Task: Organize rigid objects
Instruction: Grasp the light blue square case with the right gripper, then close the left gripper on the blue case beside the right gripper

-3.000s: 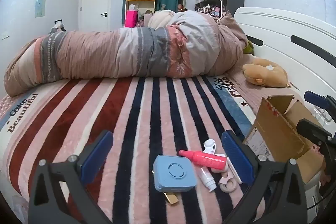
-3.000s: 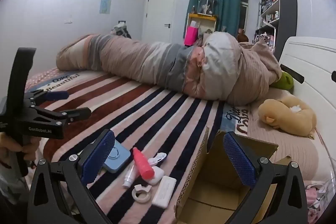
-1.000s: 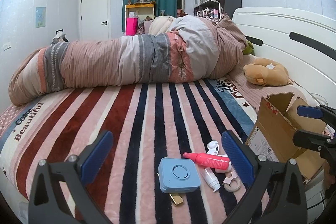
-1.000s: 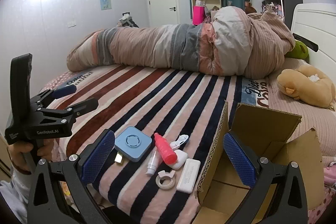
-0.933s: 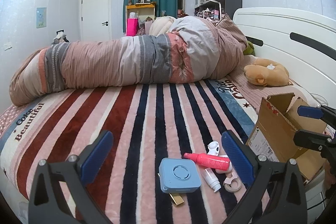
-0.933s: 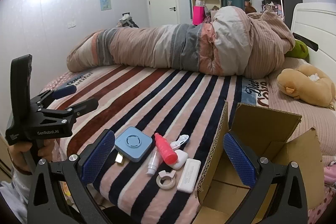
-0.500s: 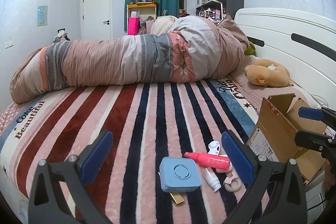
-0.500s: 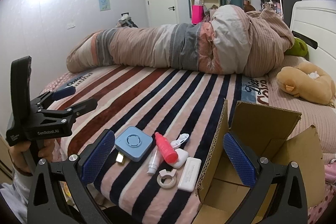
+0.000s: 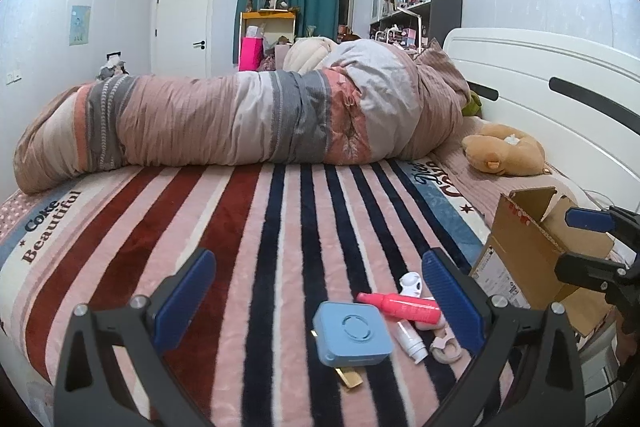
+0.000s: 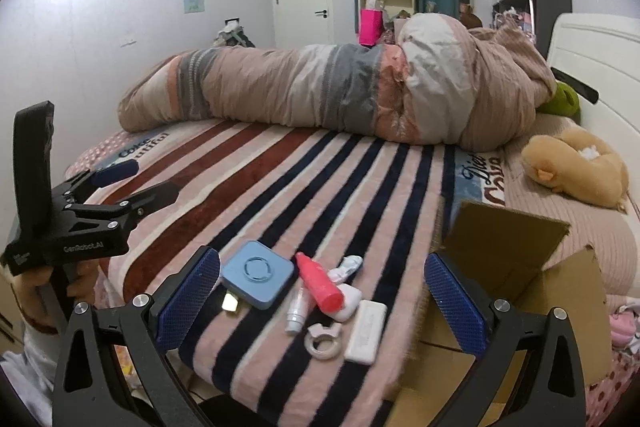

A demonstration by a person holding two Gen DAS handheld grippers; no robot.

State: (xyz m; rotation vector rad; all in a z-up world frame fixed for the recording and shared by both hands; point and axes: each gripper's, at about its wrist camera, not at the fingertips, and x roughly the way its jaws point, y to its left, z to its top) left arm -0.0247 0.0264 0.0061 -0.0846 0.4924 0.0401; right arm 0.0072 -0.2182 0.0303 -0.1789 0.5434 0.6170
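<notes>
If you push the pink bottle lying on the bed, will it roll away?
The pink bottle is round and lies on its side, so it could roll. But it rests partly on the white case, on the fuzzy striped blanket, which would probably stop it quickly. It looks like stiff, smooth plastic, so the fingers might slip on it.

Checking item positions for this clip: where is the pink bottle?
The pink bottle lies on the striped blanket, between the blue square case and cardboard box.
</notes>
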